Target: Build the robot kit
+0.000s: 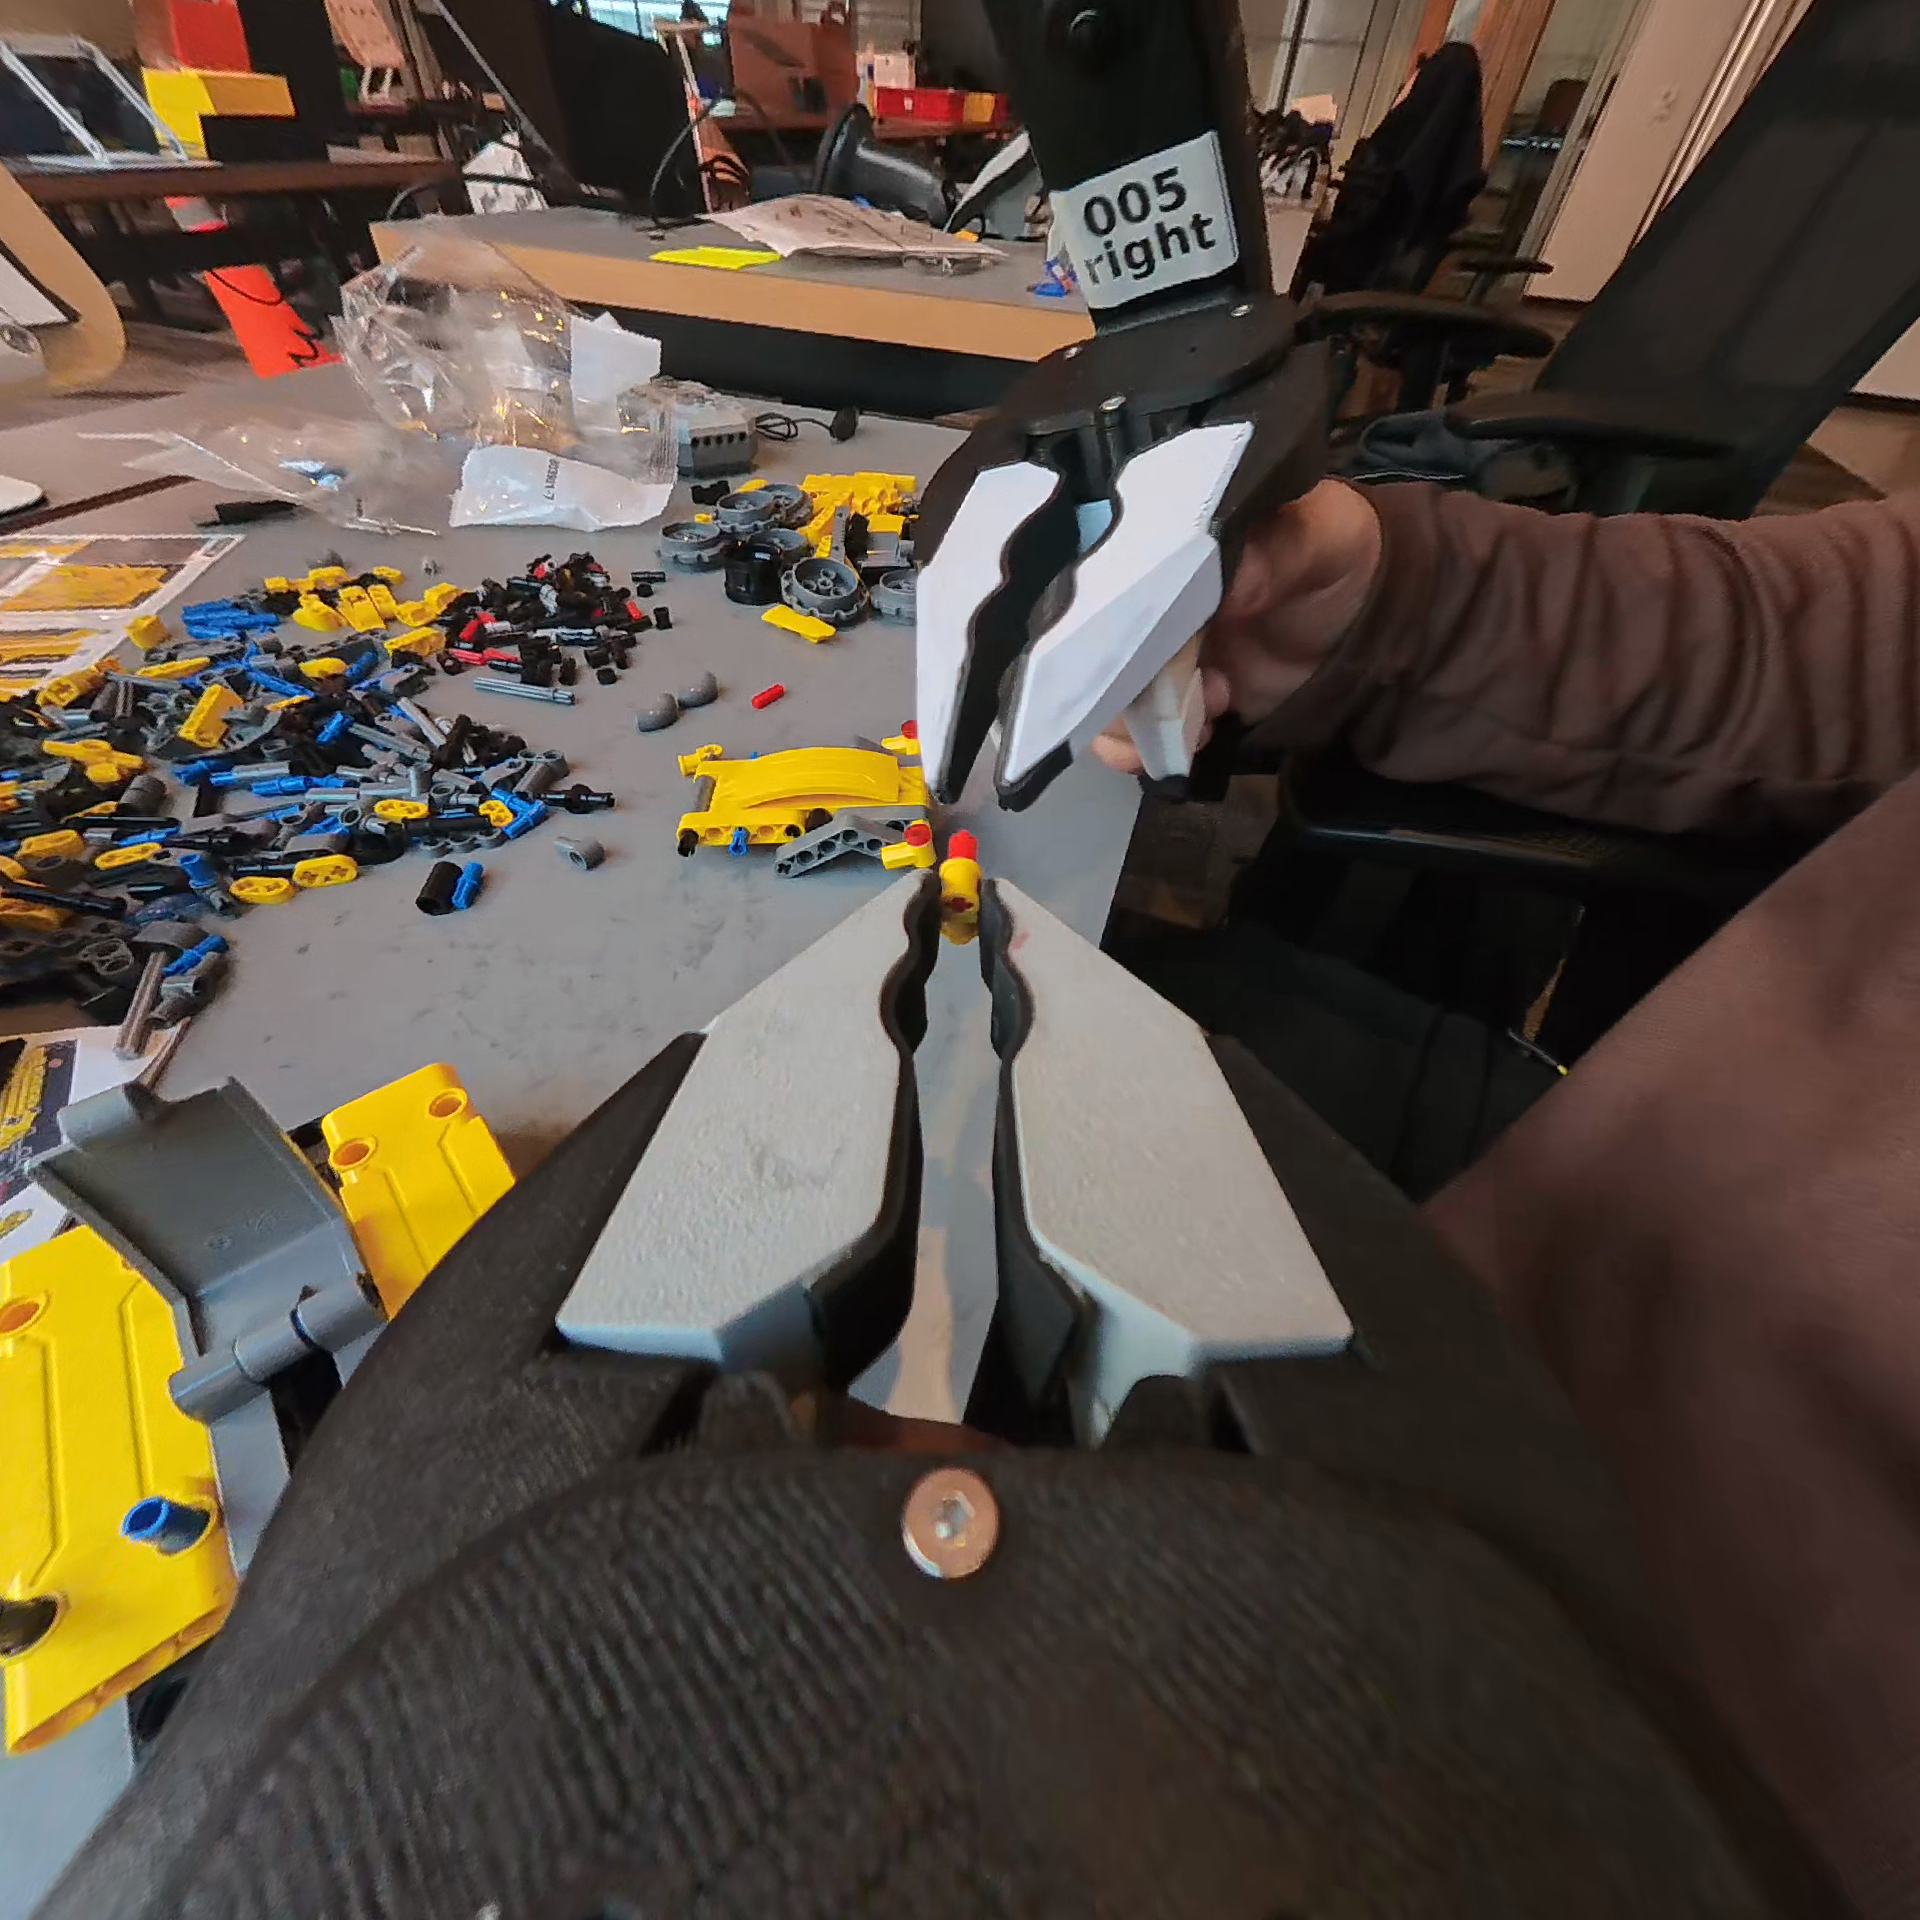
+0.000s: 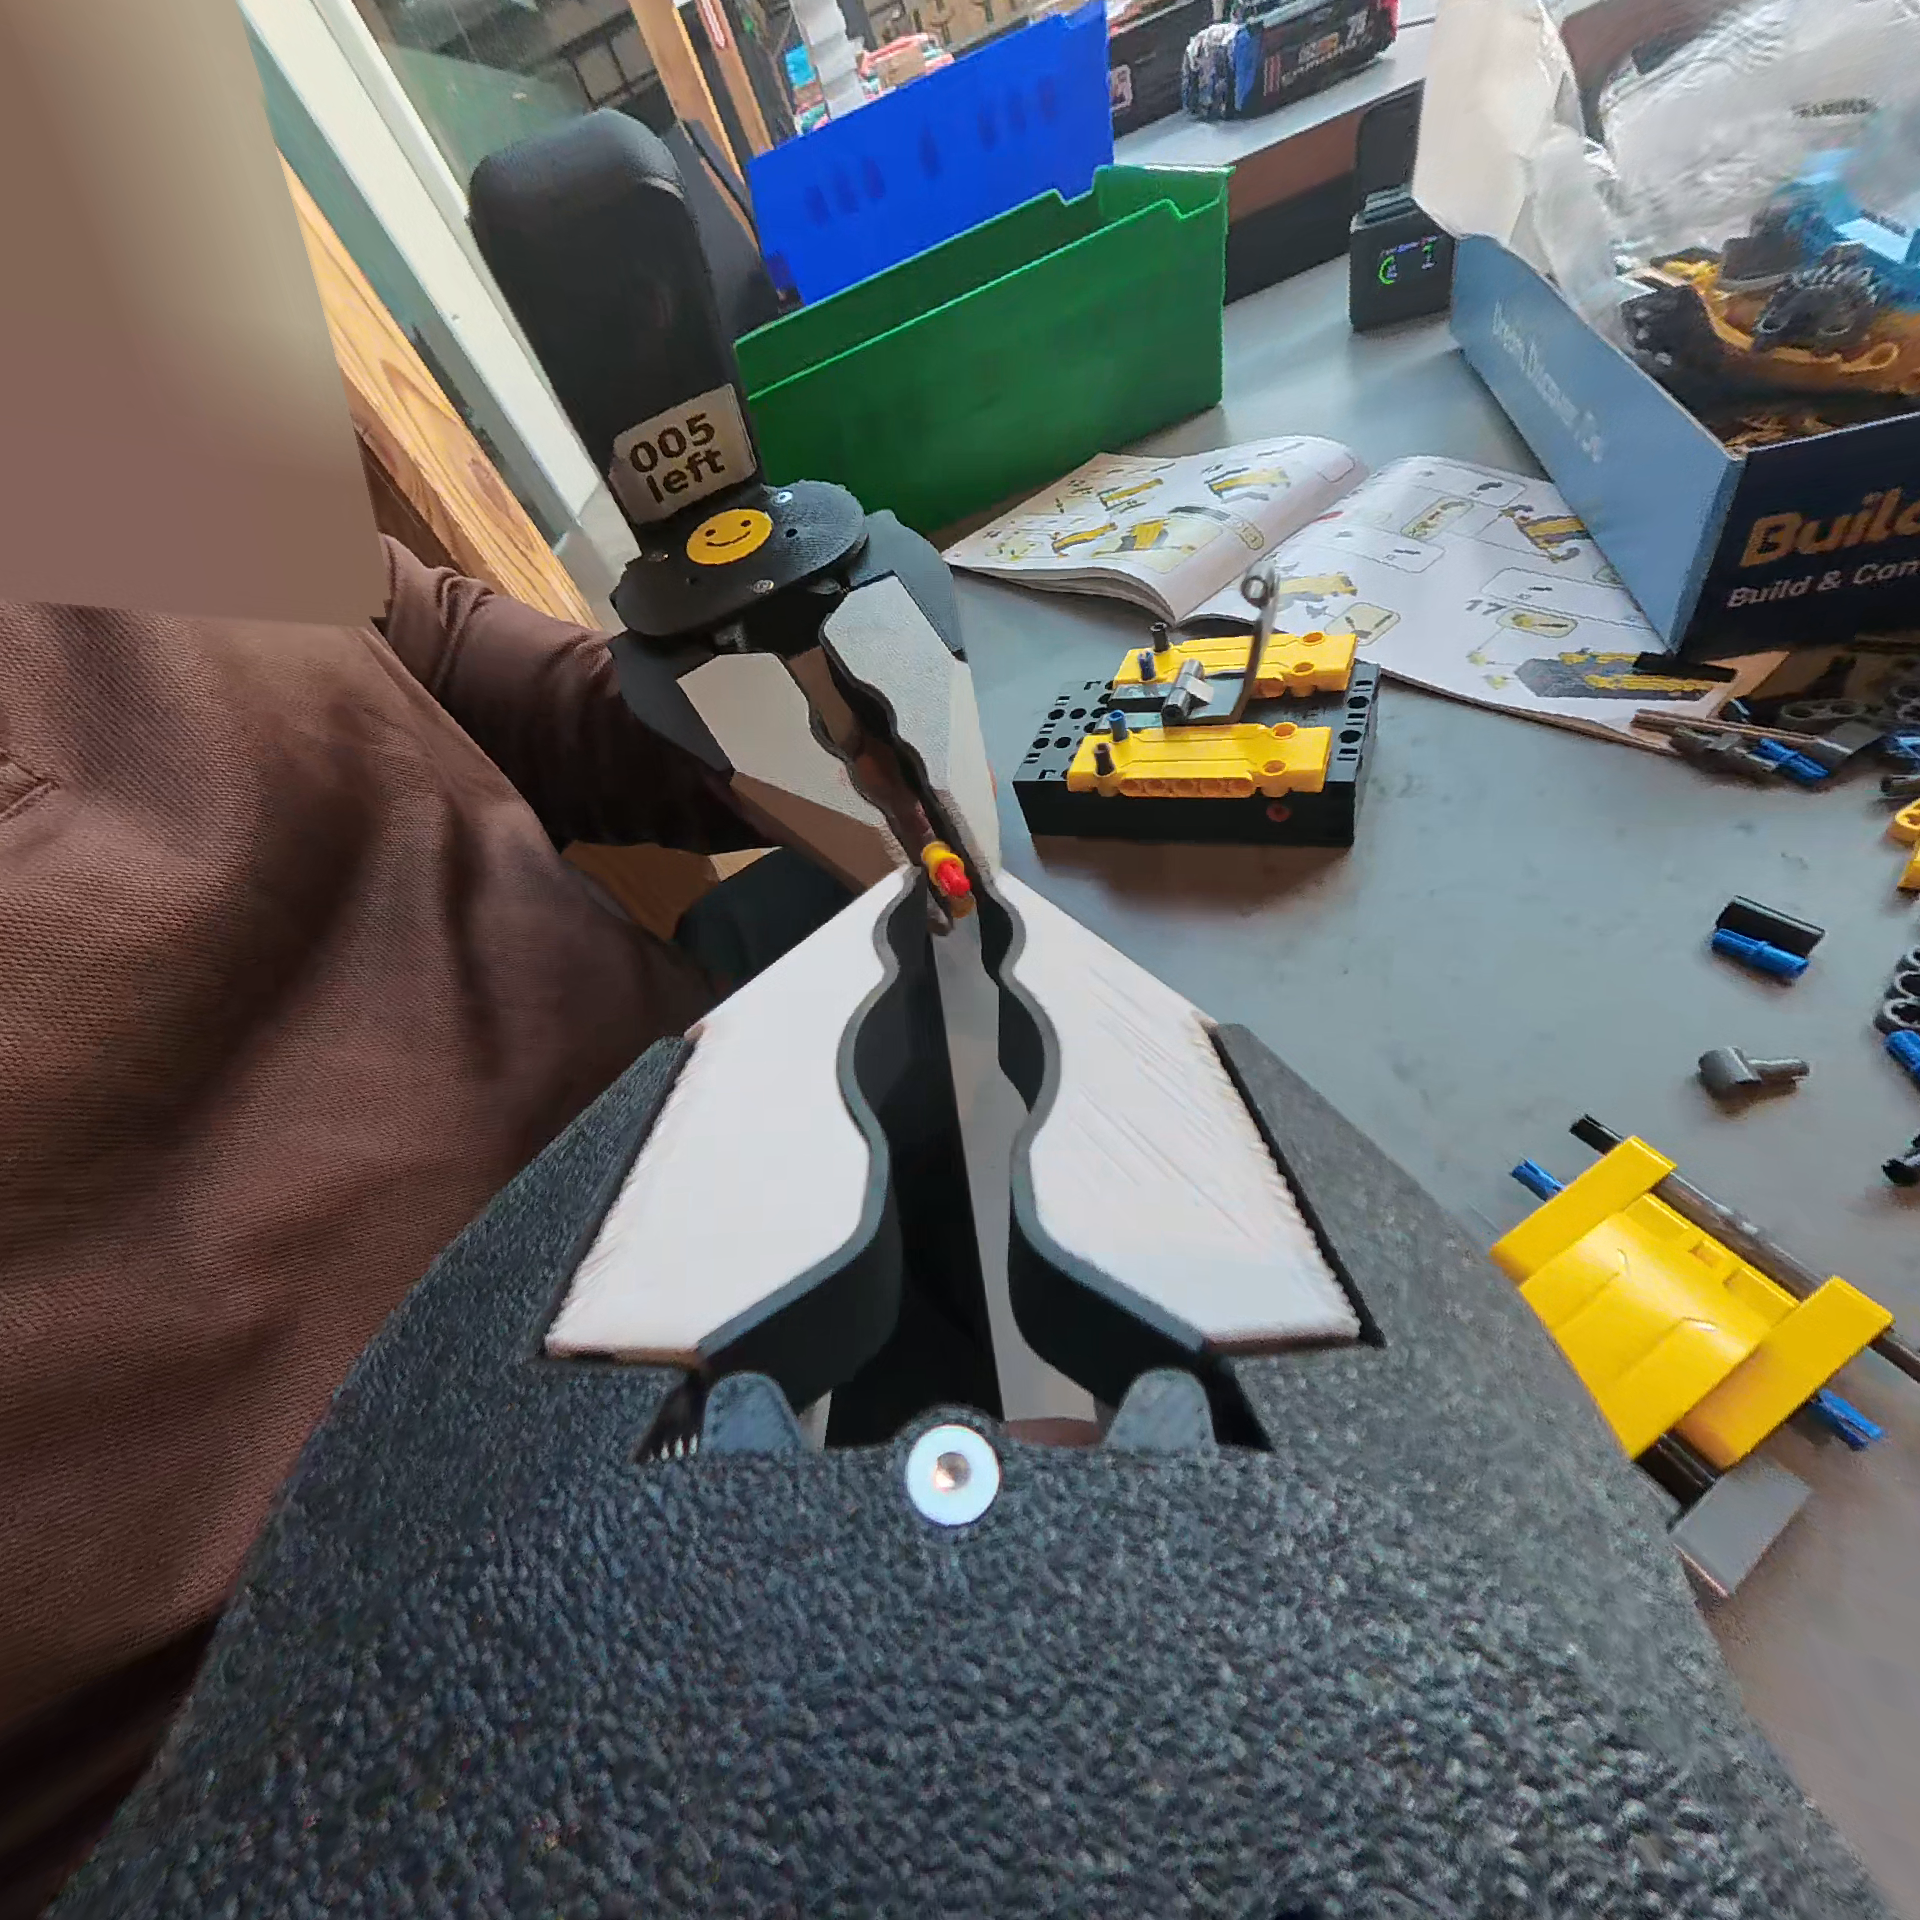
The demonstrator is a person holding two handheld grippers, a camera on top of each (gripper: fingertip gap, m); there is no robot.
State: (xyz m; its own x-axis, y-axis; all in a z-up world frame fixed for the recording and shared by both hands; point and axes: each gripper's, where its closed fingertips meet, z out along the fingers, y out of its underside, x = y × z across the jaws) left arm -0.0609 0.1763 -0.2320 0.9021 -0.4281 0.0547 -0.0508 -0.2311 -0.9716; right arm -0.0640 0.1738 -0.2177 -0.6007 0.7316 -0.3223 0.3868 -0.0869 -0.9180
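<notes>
Yellow connector with red pin, pinched between tips of left gripper, held above grey table edge. Right gripper just beyond, tips slightly apart, gripping nothing (pointing down at connector). Nearby: yellow panel assembly, loose-parts pile.

Grey worktable, second desk behind, black office chair, wood-panelled wall

Office-like workshop: grey worktable strewn with small plastic building-kit parts, open instruction booklet, green plastic bin, black office chairs behind.
</notes>
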